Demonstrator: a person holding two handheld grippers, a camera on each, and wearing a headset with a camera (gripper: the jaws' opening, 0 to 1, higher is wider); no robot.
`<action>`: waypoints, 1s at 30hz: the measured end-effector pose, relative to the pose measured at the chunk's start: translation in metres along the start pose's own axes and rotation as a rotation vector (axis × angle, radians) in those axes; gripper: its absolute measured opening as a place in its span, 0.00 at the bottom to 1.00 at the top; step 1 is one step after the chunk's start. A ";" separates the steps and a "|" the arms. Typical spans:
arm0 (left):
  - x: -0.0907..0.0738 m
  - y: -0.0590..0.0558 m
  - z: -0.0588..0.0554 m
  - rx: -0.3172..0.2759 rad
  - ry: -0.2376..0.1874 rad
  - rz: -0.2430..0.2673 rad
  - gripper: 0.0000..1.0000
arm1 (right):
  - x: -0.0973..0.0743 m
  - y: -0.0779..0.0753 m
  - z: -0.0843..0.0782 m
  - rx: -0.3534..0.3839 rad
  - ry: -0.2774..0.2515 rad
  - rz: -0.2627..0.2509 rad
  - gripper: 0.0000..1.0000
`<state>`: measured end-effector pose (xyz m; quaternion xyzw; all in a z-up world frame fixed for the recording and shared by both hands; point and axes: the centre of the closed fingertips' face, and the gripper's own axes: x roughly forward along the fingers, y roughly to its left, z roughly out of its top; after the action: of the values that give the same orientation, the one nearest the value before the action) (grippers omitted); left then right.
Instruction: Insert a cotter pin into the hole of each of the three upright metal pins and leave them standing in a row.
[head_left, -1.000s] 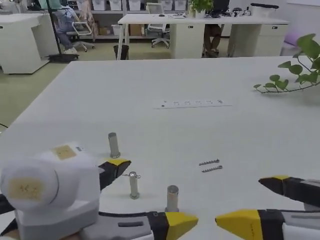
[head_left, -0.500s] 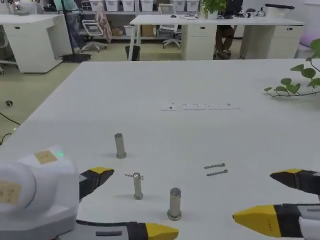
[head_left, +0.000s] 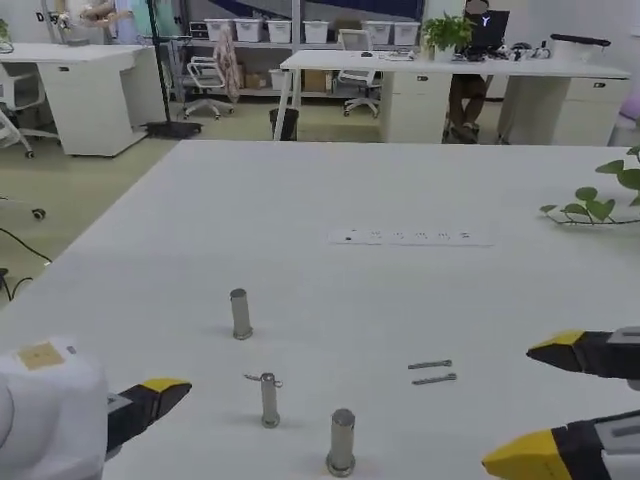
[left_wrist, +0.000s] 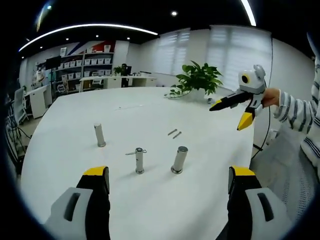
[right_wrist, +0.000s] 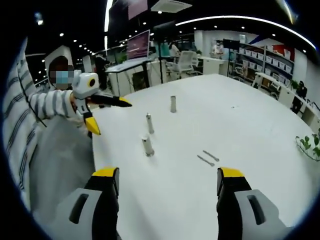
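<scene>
Three upright metal pins stand on the white table: a far pin (head_left: 240, 313), a middle pin (head_left: 269, 399) with a cotter pin through its top hole, and a near pin (head_left: 341, 441). Two loose cotter pins (head_left: 432, 372) lie to their right. My left gripper (left_wrist: 167, 172) is open and empty, short of the pins; one yellow fingertip (head_left: 160, 388) shows at the lower left. My right gripper (head_left: 525, 405) is open and empty at the lower right, off to the side of the loose cotter pins (right_wrist: 206, 158). In the left gripper view the middle pin (left_wrist: 139, 160) carries the cotter pin.
A white power strip (head_left: 412, 238) lies flat across the table's middle. Plant leaves (head_left: 600, 200) reach in at the right edge. Desks, chairs and people are beyond the table's far edge.
My left gripper has drawn back from around the middle pin toward the lower left. The right gripper has drifted slightly right. The head camera has tilted; the pins stay put.
</scene>
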<state>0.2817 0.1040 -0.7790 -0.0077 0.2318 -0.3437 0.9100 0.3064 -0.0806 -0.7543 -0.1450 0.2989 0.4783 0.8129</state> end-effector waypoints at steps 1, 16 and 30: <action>-0.001 0.001 -0.002 -0.008 0.007 0.004 0.99 | 0.000 -0.004 0.000 -0.007 0.011 0.002 0.81; -0.010 0.013 -0.010 -0.068 0.006 0.048 0.99 | 0.026 -0.043 -0.008 -0.059 0.114 0.080 0.71; -0.012 0.015 -0.013 -0.098 -0.002 0.067 0.99 | 0.059 -0.061 -0.023 -0.238 0.252 0.147 0.60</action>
<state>0.2776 0.1245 -0.7886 -0.0450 0.2475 -0.3015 0.9197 0.3728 -0.0825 -0.8125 -0.2766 0.3495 0.5465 0.7090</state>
